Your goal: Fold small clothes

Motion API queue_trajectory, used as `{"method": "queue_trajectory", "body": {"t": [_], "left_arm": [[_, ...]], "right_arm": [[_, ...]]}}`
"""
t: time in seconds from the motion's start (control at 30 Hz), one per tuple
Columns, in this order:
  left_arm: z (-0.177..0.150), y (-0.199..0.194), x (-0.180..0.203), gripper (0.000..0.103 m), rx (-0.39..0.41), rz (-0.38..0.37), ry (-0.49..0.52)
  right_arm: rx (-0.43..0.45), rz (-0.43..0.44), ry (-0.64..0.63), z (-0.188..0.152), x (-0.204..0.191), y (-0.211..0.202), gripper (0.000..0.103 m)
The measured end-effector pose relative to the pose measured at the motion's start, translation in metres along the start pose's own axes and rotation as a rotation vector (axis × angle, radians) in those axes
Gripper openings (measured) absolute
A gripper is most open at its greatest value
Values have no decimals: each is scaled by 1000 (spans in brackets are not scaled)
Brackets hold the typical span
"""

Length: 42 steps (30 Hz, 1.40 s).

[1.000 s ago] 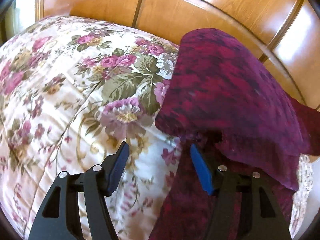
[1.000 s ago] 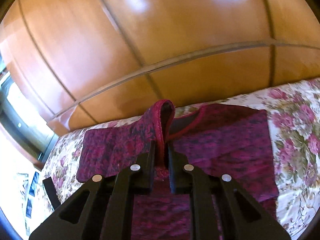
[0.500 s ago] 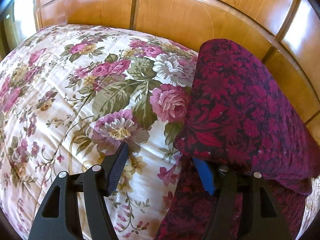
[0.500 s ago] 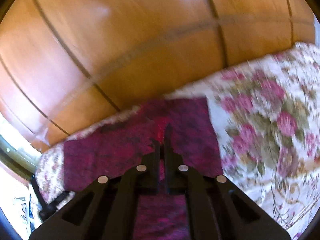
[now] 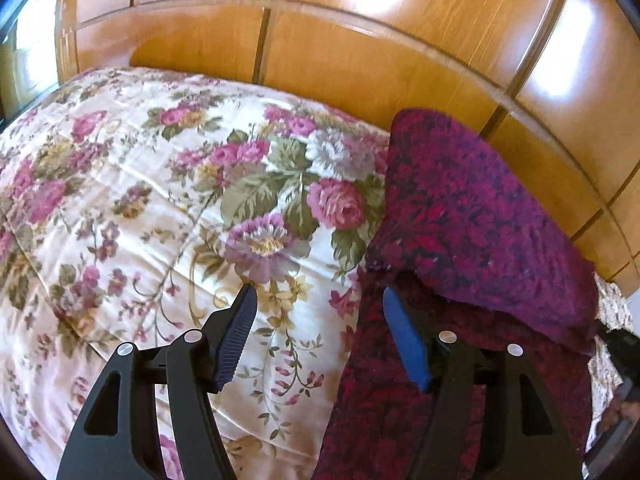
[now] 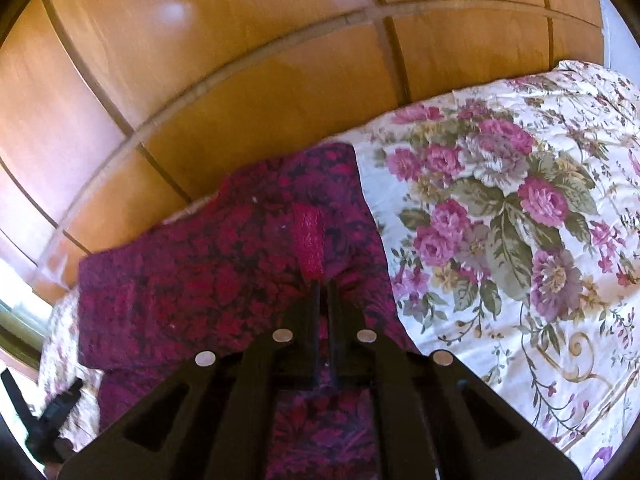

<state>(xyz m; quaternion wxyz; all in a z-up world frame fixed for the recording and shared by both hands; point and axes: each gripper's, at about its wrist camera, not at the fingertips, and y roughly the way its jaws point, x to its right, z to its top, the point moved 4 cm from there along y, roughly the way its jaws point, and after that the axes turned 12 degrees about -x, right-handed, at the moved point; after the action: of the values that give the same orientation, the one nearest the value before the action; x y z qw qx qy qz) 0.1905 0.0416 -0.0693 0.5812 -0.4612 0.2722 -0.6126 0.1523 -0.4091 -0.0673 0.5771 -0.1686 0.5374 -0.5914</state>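
nearest, at the bottom of the left wrist view, the left gripper (image 5: 316,300) stands with its jaws spread wide and nothing between them; its left finger hangs over the quilt (image 5: 132,208), its blue-padded right finger over the garment (image 5: 472,216). at the bottom of the right wrist view, the right gripper (image 6: 323,284) has its jaws pressed together on a bright red edge strip of the garment (image 6: 208,276), which sticks up just past the fingertips at frame centre.

just beyond, the garment, dark red with a magenta and black floral pattern, lies on the quilt. in the left wrist view it fills the lower right, with an upper layer folded over the lower one and a raised lip just beyond the blue pad. in the right wrist view it spreads across the centre and lower left, its right edge running straight along the quilt.

farther on, the cream quilt with pink roses and green leaves fills the left of the left wrist view and the right of the right wrist view.

farthest, glossy wooden panels (image 5: 360,40) cross the top of both views (image 6: 240,60). a dark object at the lower left edge of the right wrist view is too unclear to name.
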Motion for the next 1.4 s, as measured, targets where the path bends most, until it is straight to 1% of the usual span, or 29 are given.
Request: {"method": "queue_trajectory", "body": {"t": [0.07,0.1,0.13,0.17,0.2,0.23,0.27,0.3,0.4,0.47,0.53,0.63,0.67,0.7,0.77,0.8,0.83,0.87,0.93,1.0,1.07,1.1,1.13,1.17,1.23,1.27,1.3,1.33,1.4], "left_arm": [[5,-7,3,65,18,-11,25],[9,-9,4,65,21,-17,39],[12,-10,5,65,23,-22,46],[19,-9,4,65,21,-32,45],[23,-8,3,65,16,-45,40],[31,-4,0,65,4,-69,24],[36,-1,-2,65,-7,-87,9],[43,4,-5,65,-19,-110,-13],[64,18,-12,66,-42,-167,-78],[75,25,-13,66,-45,-169,-103],[86,28,-9,66,-32,-152,-101],[102,23,14,66,36,-99,-17],[105,22,20,66,53,-86,13],[108,22,32,66,74,-71,61],[112,25,53,64,92,-50,145],[114,29,63,58,95,-43,185],[114,36,75,54,86,-40,232],[115,42,81,52,76,-36,259],[118,57,89,49,51,-21,280],[125,79,87,49,-9,-27,251],[128,99,78,50,-70,-31,206],[128,107,73,56,-94,-45,185],[127,115,68,56,-111,-69,162],[126,116,65,57,-99,-80,158],[119,113,65,58,-63,-60,181],[118,111,65,58,-57,-53,178],[118,108,64,61,-57,-51,162],[118,100,60,65,-49,-51,122],[110,83,56,66,-2,-28,95]], "right_arm": [[12,11,12,0,0,-3,9],[26,16,10,0,-1,-9,10],[41,16,6,0,-3,-14,13],[59,12,-3,0,-6,-20,31],[83,8,-13,0,-9,-26,45],[125,-1,-32,-1,-15,-35,60],[159,-6,-69,-2,-26,-44,61],[165,-2,-91,-2,-33,-46,61],[150,30,-175,-3,-64,-41,67],[132,34,-234,-4,-82,-32,68],[110,11,-282,-4,-96,-17,69],[76,-29,-297,1,-97,4,69],[62,-68,-289,2,-93,12,69],[55,-94,-283,3,-88,15,69],[30,-134,-269,2,-77,25,69],[17,-138,-271,1,-71,30,68],[17,-140,-281,0,-68,33,68],[22,-150,-298,-2,-67,33,68],[37,-173,-333,-5,-67,37,69],[51,-174,-337,-8,-65,41,69],[65,-174,-338,-9,-64,43,69],[73,-177,-338,-9,-64,46,70],[78,-178,-339,-10,-64,47,70],[82,-178,-341,-9,-65,47,71],[90,-178,-343,-11,-65,47,72],[91,-179,-344,-11,-66,47,72],[93,-180,-345,-11,-66,47,72],[95,-180,-345,-11,-66,47,72],[98,-179,-345,-10,-66,47,72]]}}
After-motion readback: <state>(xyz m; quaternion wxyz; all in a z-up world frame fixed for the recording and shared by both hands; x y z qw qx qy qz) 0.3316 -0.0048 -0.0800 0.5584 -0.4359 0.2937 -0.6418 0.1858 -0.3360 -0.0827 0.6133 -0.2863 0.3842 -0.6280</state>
